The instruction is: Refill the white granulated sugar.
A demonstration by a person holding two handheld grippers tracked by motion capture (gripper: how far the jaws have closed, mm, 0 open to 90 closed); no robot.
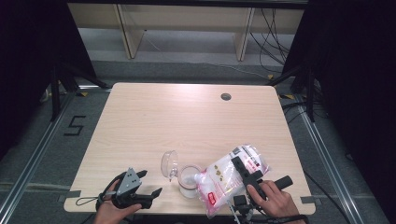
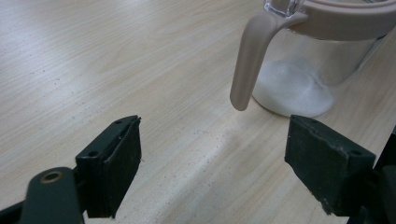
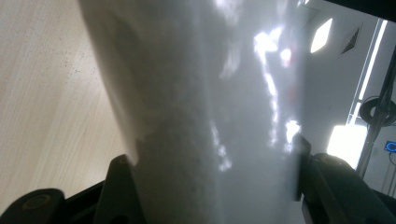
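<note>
Bag of white granules (image 1: 231,175): clamped in right gripper (image 1: 246,176), tilted, long axis slanting down-left, mouth touching the jar (image 1: 189,181) rim at near table edge. Jar: hinged lid (image 1: 169,164) open, part-filled. Left gripper (image 1: 140,185): jaws spread, empty, just left of jar.

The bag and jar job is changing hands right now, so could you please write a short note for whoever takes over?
Right gripper: shut on the bag, tilted with its corner over the jar.
Left gripper: open, holding nothing, beside the jar on the table.
Jar: near the front edge, lid flipped open, some white powder at the bottom.
Done: pouring begun.
Left: probably finish pouring, set the bag down, close the lid.
</note>
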